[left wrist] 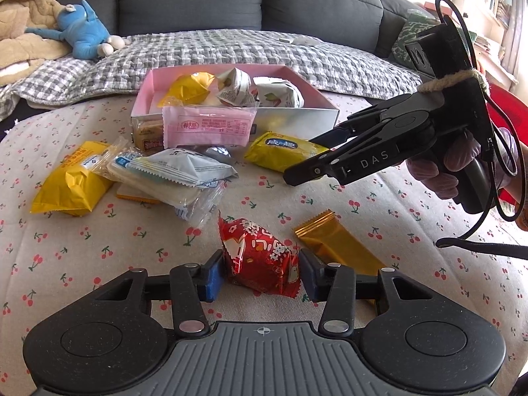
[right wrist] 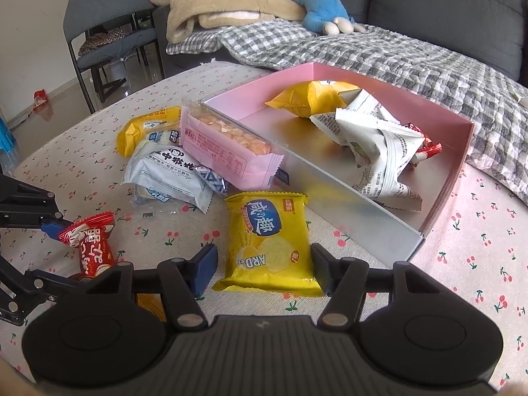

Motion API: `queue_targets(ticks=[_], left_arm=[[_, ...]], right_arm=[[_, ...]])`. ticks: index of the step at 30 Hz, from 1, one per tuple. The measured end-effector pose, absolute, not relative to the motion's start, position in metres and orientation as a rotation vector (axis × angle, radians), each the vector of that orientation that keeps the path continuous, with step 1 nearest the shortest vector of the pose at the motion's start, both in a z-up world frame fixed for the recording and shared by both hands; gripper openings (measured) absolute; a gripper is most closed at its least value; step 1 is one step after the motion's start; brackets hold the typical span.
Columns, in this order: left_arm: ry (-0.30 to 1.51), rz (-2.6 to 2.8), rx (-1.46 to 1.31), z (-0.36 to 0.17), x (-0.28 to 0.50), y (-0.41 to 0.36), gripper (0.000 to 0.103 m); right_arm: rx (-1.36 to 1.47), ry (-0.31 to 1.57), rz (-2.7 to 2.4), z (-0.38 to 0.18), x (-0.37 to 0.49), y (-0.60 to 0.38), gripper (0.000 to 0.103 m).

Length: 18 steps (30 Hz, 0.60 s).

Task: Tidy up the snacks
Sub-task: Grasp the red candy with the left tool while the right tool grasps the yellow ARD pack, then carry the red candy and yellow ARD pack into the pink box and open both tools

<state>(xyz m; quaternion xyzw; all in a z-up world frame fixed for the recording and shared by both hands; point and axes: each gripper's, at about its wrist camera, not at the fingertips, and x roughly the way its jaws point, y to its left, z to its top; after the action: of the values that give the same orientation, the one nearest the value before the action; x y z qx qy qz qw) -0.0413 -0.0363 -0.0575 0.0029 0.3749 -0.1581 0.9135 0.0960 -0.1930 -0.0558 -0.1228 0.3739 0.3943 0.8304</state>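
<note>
The left gripper [left wrist: 262, 272] has its two blue pads pressed against the sides of one red packet [left wrist: 260, 260], which lies on the cherry-print cloth [left wrist: 82, 264]. Just right of it lies one gold bar [left wrist: 336, 247], flat on the cloth and partly under the gripper's right finger.

The right gripper [right wrist: 262, 272] straddles one yellow chip bag [right wrist: 269, 241]. Its right pad touches the bag's edge, its left pad [right wrist: 204, 269] stands a little off the other edge, so the jaws are apart and not clamped.

The pink box [right wrist: 462, 151] sits at the far side of the cloth. Inside I count one yellow pouch [right wrist: 313, 97], at least two white printed packets [right wrist: 373, 138], and a red-and-white wrapper [right wrist: 427, 147] peeking out behind them; the white ones overlap, so their exact number is unclear.

Outside the box, one pink wafer pack [right wrist: 227, 147] leans on its near wall. Beside it is a heap: one yellow bag [left wrist: 74, 181], one grey-white monkey packet [right wrist: 168, 178], one clear cracker sleeve [left wrist: 158, 181], a small blue-patterned pack [right wrist: 211, 178], one tan biscuit pack [left wrist: 148, 133] against the box, and an orange-edged packet [left wrist: 135, 196] underneath.

Behind, one blue plush [left wrist: 82, 29] and one beige blanket [left wrist: 23, 33] rest on the sofa.
</note>
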Motion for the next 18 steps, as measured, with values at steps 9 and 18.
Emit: queue_targets(ticks=[9, 18], left_arm=[[0.767, -0.311, -0.007, -0.0566, -0.0408, -0.0340, 0.039], [0.755, -0.292, -0.015, -0.0535, -0.0416, -0.0307, 0.037]], right_arm=[[-0.276, 0.773, 0.838, -0.0548, 0.0930, -0.1917, 0.046], [-0.287, 0.768, 0.864, -0.0485, 0.0875, -0.1907, 0.046]])
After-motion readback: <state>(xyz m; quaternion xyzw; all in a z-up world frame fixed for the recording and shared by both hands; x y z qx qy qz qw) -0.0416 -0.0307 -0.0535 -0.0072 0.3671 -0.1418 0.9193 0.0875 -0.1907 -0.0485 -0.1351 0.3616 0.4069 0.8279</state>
